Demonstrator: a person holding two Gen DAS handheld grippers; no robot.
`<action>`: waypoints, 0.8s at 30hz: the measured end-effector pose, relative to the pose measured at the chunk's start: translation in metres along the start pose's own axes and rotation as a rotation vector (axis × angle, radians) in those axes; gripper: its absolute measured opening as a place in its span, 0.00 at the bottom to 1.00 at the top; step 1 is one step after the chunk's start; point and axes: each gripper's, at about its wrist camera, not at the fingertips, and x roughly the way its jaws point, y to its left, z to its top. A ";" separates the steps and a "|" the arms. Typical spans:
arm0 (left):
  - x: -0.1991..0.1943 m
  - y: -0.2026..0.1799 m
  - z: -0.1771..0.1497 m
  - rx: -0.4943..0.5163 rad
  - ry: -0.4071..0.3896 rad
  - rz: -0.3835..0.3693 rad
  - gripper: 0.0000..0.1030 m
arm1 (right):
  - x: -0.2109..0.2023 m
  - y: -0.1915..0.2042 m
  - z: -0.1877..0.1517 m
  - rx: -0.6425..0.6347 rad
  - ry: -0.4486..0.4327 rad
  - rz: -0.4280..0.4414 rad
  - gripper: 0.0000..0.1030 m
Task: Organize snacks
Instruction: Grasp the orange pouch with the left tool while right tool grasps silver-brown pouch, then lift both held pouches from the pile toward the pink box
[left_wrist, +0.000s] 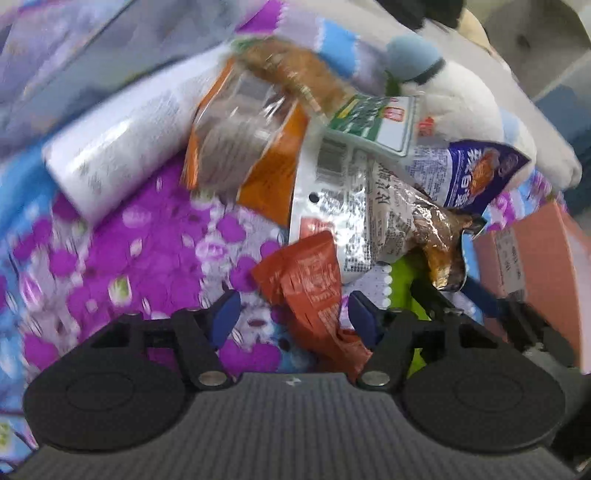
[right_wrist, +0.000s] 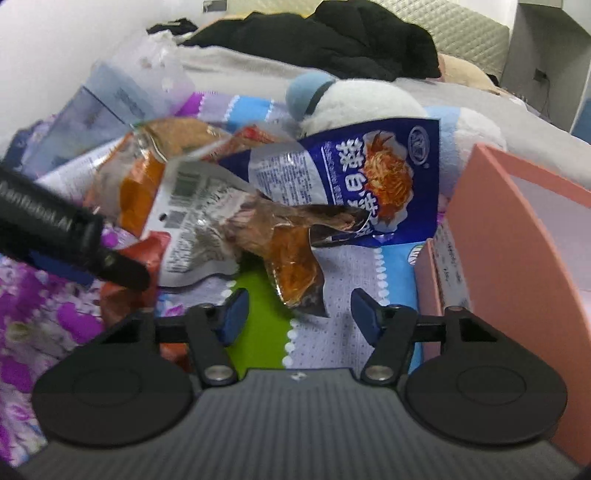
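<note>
Snack packets lie heaped on a bed covered by a floral bedspread (left_wrist: 110, 258) in purple, blue and white. The left gripper (left_wrist: 290, 314) has its fingers spread, with a crumpled red packet (left_wrist: 306, 280) lying between them and reaching down past the right-hand blue pad; nothing is pinched. The right gripper (right_wrist: 299, 312) also has its fingers spread, and the lower tip of a clear packet of brown meat (right_wrist: 291, 243) hangs just into the gap without touching either pad.

Only the left wrist view shows a white cylindrical roll (left_wrist: 122, 147) lying tilted toward the left edge of the bed, an orange packet (left_wrist: 255, 140) with a clear window leaning against it, and a green-and-white packet (left_wrist: 376, 122) further back. It also sees the red packet almost whole, while the right wrist view catches only a corner of it behind the black body of the left gripper (right_wrist: 66, 229), which crosses in from the left.

The right wrist view gives the plain reading of a blue packet (right_wrist: 354, 181) printed with white characters, lying over the silver packet (right_wrist: 195, 210) and partly behind the meat packet. A white plush toy (right_wrist: 369, 99) with a pale blue cap sits behind the heap. A pink box (right_wrist: 517, 236) stands open at the right edge of the bed, just beside the right gripper; the left view shows only its outer side (left_wrist: 535, 258). Dark clothing (right_wrist: 332, 37) lies far back.
</note>
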 end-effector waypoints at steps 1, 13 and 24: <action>-0.001 0.002 -0.001 -0.018 -0.003 -0.013 0.67 | 0.004 0.000 0.001 0.000 0.002 0.000 0.41; -0.003 -0.003 -0.020 -0.146 0.012 -0.052 0.33 | -0.005 0.000 0.003 -0.008 0.001 0.008 0.23; -0.058 -0.001 -0.067 -0.159 -0.024 -0.054 0.32 | -0.057 0.002 -0.020 -0.001 0.035 -0.020 0.22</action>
